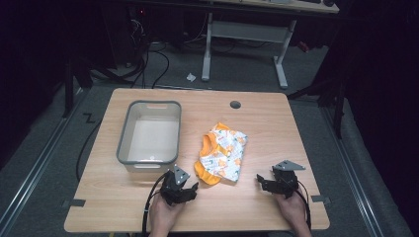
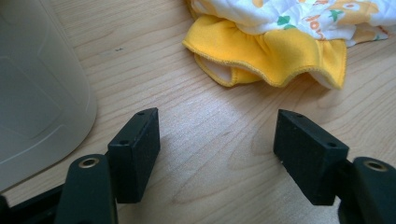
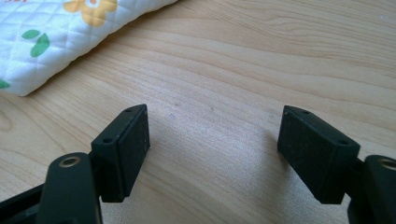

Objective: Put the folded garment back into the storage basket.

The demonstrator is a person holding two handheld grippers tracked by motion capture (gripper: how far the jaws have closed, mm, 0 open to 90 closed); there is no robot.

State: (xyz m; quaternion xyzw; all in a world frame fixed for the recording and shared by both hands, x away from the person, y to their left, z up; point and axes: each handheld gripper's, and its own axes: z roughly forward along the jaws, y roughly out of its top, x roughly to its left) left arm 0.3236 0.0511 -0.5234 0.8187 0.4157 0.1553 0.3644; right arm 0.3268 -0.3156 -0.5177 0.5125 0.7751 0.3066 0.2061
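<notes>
Grey-rimmed tub [image 1: 148, 106] sits empty beside a folded garment [image 1: 222, 153]; each hand-held gripper is spread.

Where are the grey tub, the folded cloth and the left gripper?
grey tub [image 1: 176, 129]: high view, on its right rim.
folded cloth [image 1: 225, 153]: high view, on its printed white top.
left gripper [image 1: 186, 190]: high view, between its open fingertips.

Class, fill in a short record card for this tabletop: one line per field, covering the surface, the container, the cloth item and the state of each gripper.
surface: wooden table
container: grey bin, nothing visible inside, left of centre
cloth: folded garment, white printed quilting with orange trim, right of the bin, apart from it
left gripper: open, holding nothing, near the garment's orange edge
right gripper: open, holding nothing, right of the garment
</notes>
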